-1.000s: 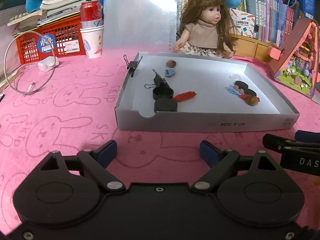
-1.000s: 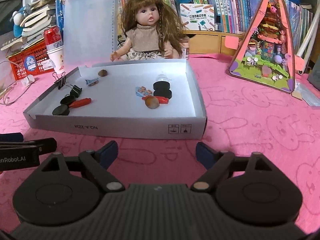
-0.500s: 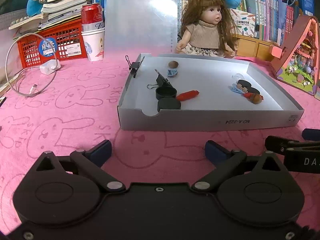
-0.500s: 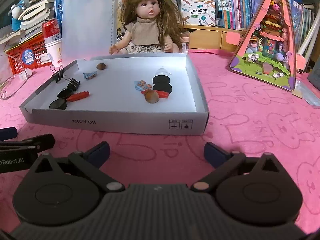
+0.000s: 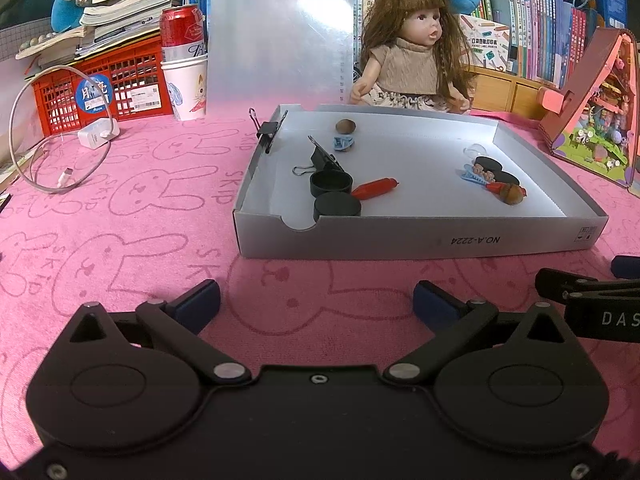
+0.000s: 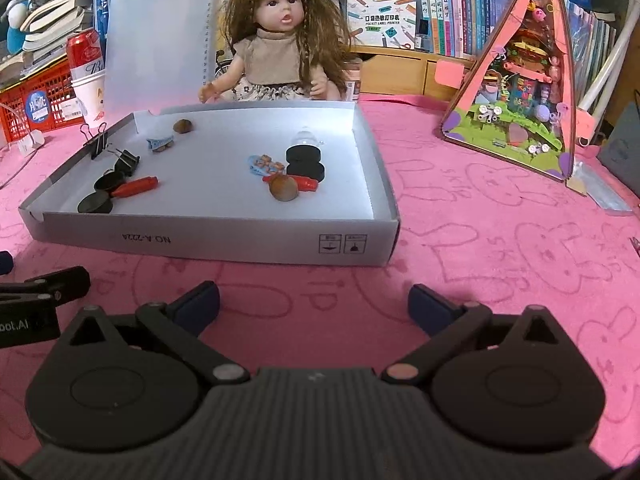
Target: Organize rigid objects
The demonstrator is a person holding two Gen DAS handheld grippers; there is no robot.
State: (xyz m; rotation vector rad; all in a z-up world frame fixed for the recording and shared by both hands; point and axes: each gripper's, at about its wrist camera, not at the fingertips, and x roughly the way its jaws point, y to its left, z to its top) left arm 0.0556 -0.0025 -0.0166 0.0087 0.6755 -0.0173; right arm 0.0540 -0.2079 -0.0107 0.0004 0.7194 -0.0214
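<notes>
A pink bunny-print cloth (image 5: 120, 200) covers the table. At twelve o'clock a shallow grey cardboard tray (image 5: 400, 236) is seen, holding black binder clips (image 5: 324, 160), round black caps (image 5: 332, 184) and red carrot-shaped pieces (image 5: 376, 188). The left gripper (image 5: 316, 300), jaws opening, and right gripper (image 6: 314, 300), spread wide, hold nothing.

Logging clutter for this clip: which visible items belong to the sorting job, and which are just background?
Job: grey box lid; in it black caps, red pieces, binder clips, nuts.

Background: doll, red basket, soda can, paper cup, toy house, books.
</notes>
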